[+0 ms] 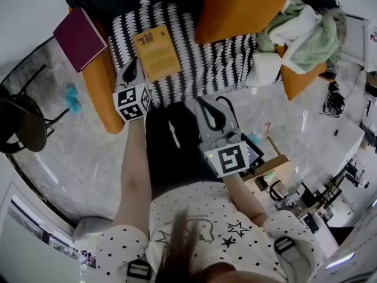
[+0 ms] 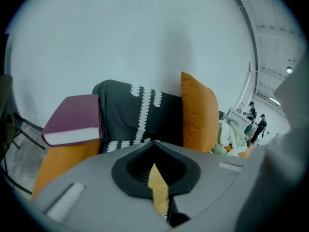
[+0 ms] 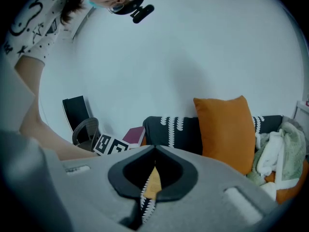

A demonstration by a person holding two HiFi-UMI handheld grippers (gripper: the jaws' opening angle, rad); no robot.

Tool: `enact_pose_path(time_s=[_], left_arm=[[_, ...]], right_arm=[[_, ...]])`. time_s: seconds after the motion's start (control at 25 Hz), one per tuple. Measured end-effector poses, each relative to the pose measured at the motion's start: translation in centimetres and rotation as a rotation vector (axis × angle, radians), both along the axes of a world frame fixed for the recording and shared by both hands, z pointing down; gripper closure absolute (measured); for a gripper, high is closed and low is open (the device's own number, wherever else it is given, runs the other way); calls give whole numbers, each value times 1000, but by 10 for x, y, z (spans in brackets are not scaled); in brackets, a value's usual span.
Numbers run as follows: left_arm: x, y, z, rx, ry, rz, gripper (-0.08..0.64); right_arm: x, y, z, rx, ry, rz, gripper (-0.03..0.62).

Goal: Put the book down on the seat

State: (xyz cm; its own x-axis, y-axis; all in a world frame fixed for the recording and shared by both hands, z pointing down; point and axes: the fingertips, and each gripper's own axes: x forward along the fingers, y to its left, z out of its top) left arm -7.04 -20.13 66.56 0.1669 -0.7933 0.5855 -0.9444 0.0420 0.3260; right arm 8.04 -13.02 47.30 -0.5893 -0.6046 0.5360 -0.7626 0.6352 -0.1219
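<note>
- Nearest is the person's white dotted shirt (image 1: 235, 217).
- Flat on the black-and-white patterned sofa seat (image 1: 224, 61) lies the thin yellow book (image 1: 156, 52).
- Just beside its left edge, the left gripper (image 1: 132, 66) is clenched, holding nothing.
- Nearer and to the right, the right gripper (image 1: 206, 112) is clenched and empty too.
- Far left, a dark red book (image 1: 79, 38) rests on the orange armrest (image 1: 103, 90).
- Right of the yellow book stands a big orange cushion (image 1: 235, 7).

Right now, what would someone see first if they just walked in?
The big orange cushion jumps out first, propped up on the black-and-white patterned cover. Next come the yellow book lying flat on that cover, and the maroon book resting on the orange armrest at the head view's left.
</note>
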Motion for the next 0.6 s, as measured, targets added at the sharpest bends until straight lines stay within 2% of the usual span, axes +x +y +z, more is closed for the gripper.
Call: enact_pose_path(time_s=[0.16, 0.6], left_arm=[[-1, -4, -35, 44, -2, -11, 565], [-11, -1, -101, 101, -21, -43, 565]], right_arm=[[-9, -4, -18, 36, -14, -38, 598], [-25, -3, -59, 89, -39, -110, 598]])
